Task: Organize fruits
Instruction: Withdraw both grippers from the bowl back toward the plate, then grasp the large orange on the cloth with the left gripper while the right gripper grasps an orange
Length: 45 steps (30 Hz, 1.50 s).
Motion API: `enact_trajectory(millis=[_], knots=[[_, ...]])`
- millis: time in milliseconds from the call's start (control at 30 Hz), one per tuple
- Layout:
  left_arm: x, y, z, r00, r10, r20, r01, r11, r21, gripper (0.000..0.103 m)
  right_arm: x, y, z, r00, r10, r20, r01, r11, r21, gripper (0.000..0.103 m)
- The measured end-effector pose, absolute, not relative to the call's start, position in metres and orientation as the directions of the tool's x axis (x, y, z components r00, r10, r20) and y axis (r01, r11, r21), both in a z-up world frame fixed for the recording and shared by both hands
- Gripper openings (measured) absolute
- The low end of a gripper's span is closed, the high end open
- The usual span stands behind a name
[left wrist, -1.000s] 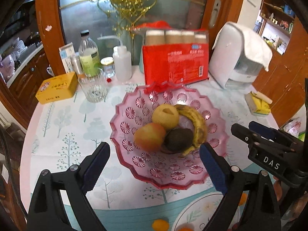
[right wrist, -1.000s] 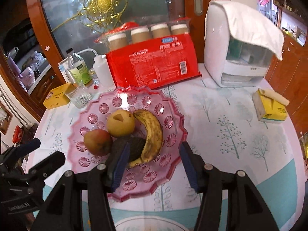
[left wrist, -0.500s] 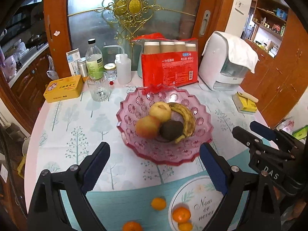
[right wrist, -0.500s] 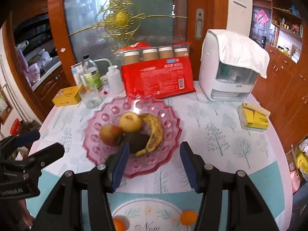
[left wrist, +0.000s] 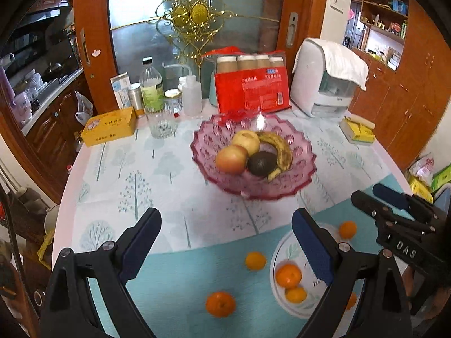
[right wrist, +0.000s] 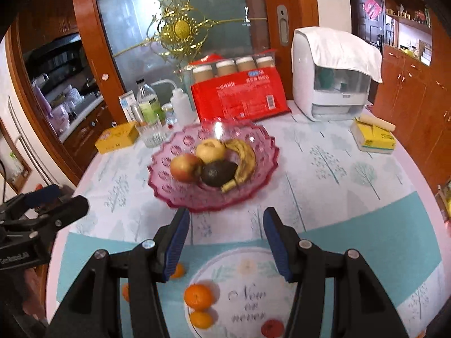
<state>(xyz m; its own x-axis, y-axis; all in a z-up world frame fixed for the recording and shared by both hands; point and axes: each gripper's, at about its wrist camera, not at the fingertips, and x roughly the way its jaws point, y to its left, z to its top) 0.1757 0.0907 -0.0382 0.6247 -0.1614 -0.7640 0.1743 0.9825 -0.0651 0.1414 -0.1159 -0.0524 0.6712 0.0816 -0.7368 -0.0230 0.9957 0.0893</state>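
Fingers of both grippers spread, empty; tree-print tablecloth on round table; wooden cabinets right.

Pink glass bowl sits mid-table ahead of me, scalloped rim, upright. In it, a reddish apple at the front left, a yellow pear-like fruit behind it and touching, a dark avocado to the right, and a spotted banana curling round the avocado's far side. Nearer me, a white printed plate carries two tangerines on its left part. More tangerines lie loose on the teal cloth, one nearest, another just left of the plate.
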Motion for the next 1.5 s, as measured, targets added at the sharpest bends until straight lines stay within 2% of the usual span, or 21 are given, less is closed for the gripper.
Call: enact_trajectory(millis=[267,667,1367,1433,1500], knots=[[0.151,0.110,-0.092,0.507,-0.213,-0.835,0.165,0.975,-0.149,0.093,0.115,-0.101,-0.077,0.647,0.037,-0.762,-0.040,0.999,0.015,0.055],[0.135,0.108,-0.172,0.422,-0.139,-0.896,0.140,0.986,-0.087,0.093,0.106,-0.074,-0.150,0.528,0.105,-0.843,-0.131,0.991,0.042,0.055],[0.140,0.113,-0.213,0.362,-0.104,-0.926,0.001,0.994,-0.111,0.093,0.125,-0.061,-0.202,0.395,0.149,-0.906,-0.143,0.985,0.100,0.055],[0.140,0.113,-0.215,0.357,-0.105,-0.928,-0.012,0.993,-0.117,0.090,0.126,-0.060,-0.205,0.388,0.142,-0.911,-0.137,0.986,0.095,0.055],[0.141,0.114,-0.217,0.350,-0.113,-0.930,-0.022,0.991,-0.129,0.081,0.127,-0.060,-0.208,0.379,0.139,-0.915,-0.135,0.986,0.094,0.055]])
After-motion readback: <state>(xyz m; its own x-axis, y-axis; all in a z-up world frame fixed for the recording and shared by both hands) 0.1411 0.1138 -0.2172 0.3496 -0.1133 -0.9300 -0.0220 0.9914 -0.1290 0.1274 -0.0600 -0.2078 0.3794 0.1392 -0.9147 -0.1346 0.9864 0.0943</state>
